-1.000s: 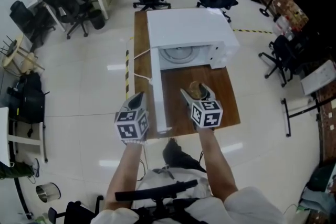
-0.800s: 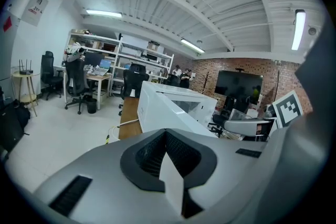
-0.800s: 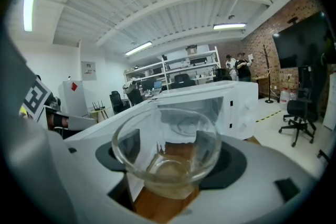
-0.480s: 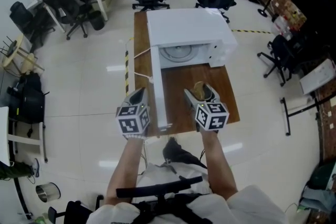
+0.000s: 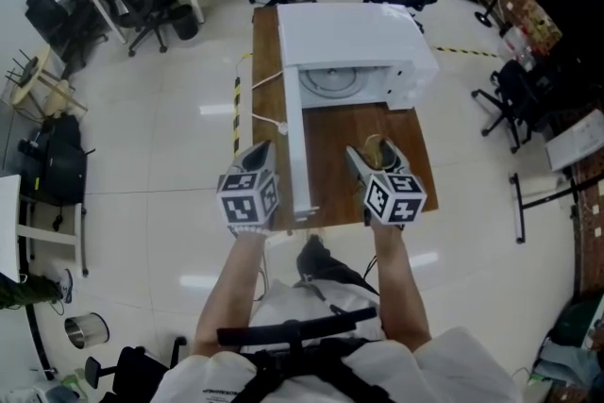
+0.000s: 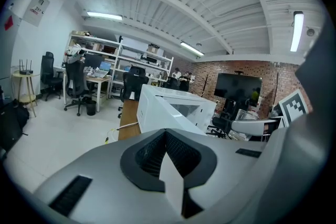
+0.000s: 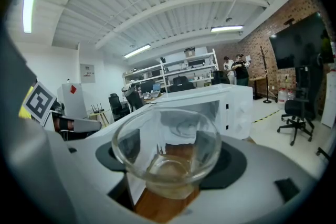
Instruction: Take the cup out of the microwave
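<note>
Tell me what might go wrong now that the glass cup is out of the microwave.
1. The right tongs pinch the smooth, rounded glass cup by its sides over the wooden table; it may slip and break.
2. The open microwave door juts toward the person just left of the cup; a leftward swing might knock the glass against it.

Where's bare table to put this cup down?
Bare wood on the table, bordered by the open door, the microwave front and the right edge, close by the cup. Left of the door it's crowded: a narrow strip with a cable.
</note>
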